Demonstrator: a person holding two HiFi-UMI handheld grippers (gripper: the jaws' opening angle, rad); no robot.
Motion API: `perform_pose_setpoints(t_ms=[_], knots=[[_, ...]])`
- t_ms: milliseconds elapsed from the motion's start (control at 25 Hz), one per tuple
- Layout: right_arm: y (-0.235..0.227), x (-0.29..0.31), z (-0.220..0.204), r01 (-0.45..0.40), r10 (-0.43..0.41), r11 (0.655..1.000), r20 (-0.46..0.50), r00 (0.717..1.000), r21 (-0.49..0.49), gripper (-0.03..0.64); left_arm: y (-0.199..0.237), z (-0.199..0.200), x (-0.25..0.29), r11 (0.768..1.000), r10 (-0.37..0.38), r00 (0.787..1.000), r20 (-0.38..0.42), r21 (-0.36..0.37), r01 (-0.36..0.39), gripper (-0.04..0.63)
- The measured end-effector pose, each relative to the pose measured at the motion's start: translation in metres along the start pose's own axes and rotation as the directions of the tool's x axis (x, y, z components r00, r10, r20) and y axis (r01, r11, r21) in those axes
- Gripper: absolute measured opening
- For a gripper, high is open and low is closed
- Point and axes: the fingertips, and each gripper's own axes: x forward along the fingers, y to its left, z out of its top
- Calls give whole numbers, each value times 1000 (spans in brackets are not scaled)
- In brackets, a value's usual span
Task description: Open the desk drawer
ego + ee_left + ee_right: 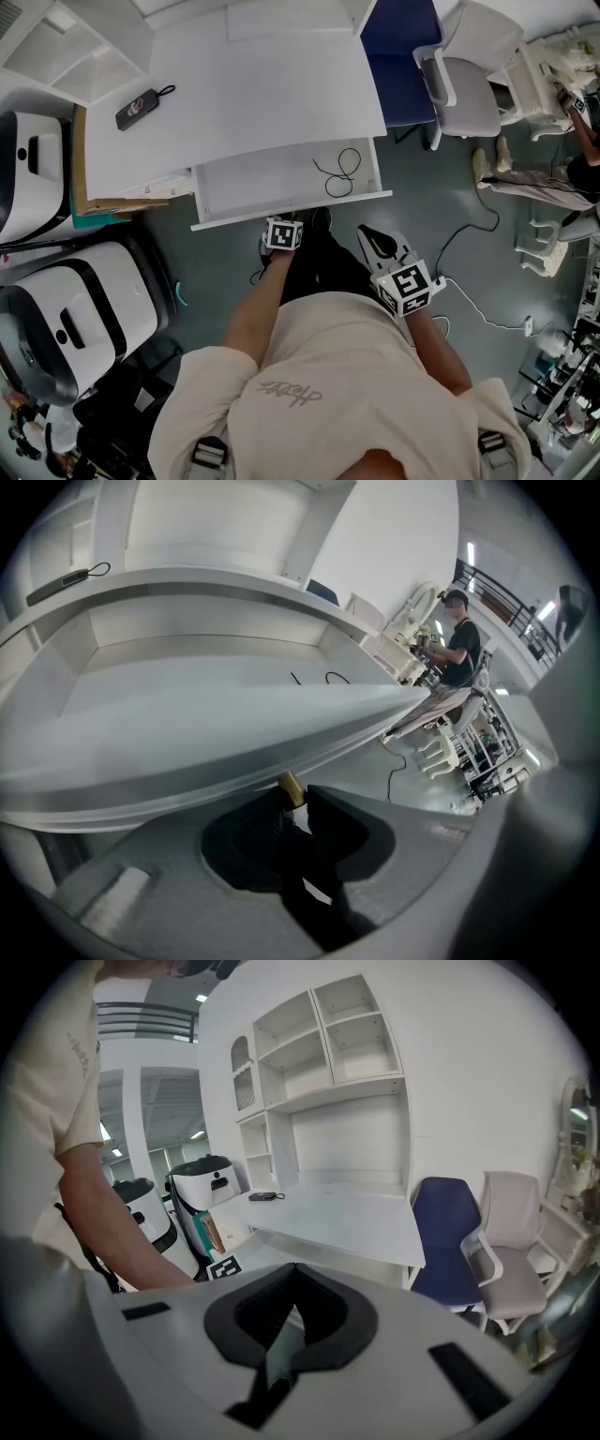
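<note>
The white desk (253,84) has its shallow drawer (272,187) pulled out toward me, and a thin black cable (342,173) lies inside it. My left gripper (284,223) is at the middle of the drawer's front edge. In the left gripper view its jaws (292,797) are shut on a small brass knob (290,785) under the drawer front (187,742). My right gripper (371,240) hangs to the right, below the drawer and apart from it. It is shut (292,1312) with nothing between its jaws.
A black fob (141,106) lies on the desktop at the left. A blue chair (398,56) and a grey chair (469,84) stand to the right of the desk. White machines (66,319) and a cardboard box (80,169) crowd the left. A white cord (478,314) trails on the floor.
</note>
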Motion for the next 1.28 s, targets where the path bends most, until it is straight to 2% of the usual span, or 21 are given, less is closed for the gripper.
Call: perform_pose_setpoints(t_ms=[480,600,760,1280], knots=[[11,-12,-16,19,-18,999,-8,1000,27,2,-13,-18,-2,1000,-15,1000,10,19,15,88],[8,-15,-16,8,-8,1000,-8,1000,24,2,-17,-21,0,999,-19,1000,21,35,18,89],[3,-16,-19,-10,10,1000,-11,1000,20,2,-21,-32,-5,1000,-1,1000,-21,18,1,87],[-14,-20,-25,-81,81,997,-1,997,11,2,-30,-49,-6,1000,15,999,-39,-6,-16,86]])
